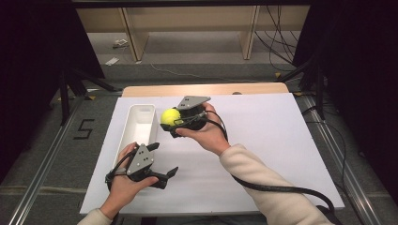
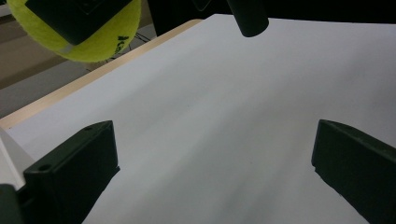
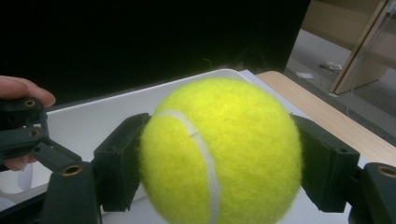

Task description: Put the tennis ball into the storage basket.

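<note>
The right gripper (image 1: 174, 121) is clenched on a yellow tennis ball (image 1: 171, 116), a jaw pressed to each side of it, as the right gripper view shows with the ball (image 3: 219, 151) squeezed between the two black pads. It holds the ball in the air just beside the long white tray (image 1: 139, 126), near the tray's far end. The tray lies lengthwise along the left edge of the white sheet (image 1: 263, 140) that covers the table, and in the high view its inside looks bare.

The left gripper (image 1: 164, 165) hangs nearer the person, just off the tray's near end, with its jaws spread wide and nothing between them. In the left gripper view, bare white sheet (image 2: 224, 130) lies ahead of those jaws, with the ball (image 2: 93, 37) up and to the left, part covered by the other gripper's jaw.

To the right of both grippers the sheet is open all the way to its edge. Beyond the right gripper a strip of the wooden tabletop (image 1: 206, 89) shows at the sheet's far side. A black cable (image 1: 281, 187) trails from the right gripper along the sleeve.
</note>
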### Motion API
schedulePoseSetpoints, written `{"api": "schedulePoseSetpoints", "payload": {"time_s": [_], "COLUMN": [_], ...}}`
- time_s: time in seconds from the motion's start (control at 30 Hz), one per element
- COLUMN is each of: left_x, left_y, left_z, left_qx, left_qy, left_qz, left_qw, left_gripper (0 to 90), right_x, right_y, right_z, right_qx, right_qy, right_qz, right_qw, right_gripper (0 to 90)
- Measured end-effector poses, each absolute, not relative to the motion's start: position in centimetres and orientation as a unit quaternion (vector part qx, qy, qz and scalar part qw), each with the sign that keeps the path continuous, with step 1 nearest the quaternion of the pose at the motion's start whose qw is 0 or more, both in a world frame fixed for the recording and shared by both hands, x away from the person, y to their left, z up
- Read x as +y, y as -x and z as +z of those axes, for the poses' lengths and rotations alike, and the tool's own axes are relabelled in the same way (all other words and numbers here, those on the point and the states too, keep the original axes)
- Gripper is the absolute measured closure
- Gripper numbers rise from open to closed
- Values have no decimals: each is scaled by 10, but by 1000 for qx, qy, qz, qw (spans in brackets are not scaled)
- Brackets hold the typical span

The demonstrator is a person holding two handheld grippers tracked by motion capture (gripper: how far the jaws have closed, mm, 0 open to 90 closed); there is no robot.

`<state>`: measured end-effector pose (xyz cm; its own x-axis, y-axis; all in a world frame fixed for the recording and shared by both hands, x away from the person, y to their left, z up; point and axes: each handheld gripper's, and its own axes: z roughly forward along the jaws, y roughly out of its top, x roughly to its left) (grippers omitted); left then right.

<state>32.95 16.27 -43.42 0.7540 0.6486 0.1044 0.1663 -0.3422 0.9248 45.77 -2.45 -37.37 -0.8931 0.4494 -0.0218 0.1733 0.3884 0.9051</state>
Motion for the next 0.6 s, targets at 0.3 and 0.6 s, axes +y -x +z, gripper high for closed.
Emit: {"api": "schedulePoseSetpoints", "payload": {"time_s": [0.3, 0.6], "left_x": [163, 163], "left_y": [-329, -329], "left_z": [-434, -434], "left_qx": [260, 260], "left_qy": [-784, -784], "left_qz": [236, 236], "left_qw": [511, 512], "left_gripper": [0, 0], "right_x": [-20, -16], "right_y": [-459, -460], "right_z": [-373, -371], "right_qx": [824, 823], "right_qy": [-188, -184], "right_qz": [518, 520], "right_qw": [134, 133], "right_gripper": [261, 262]}}
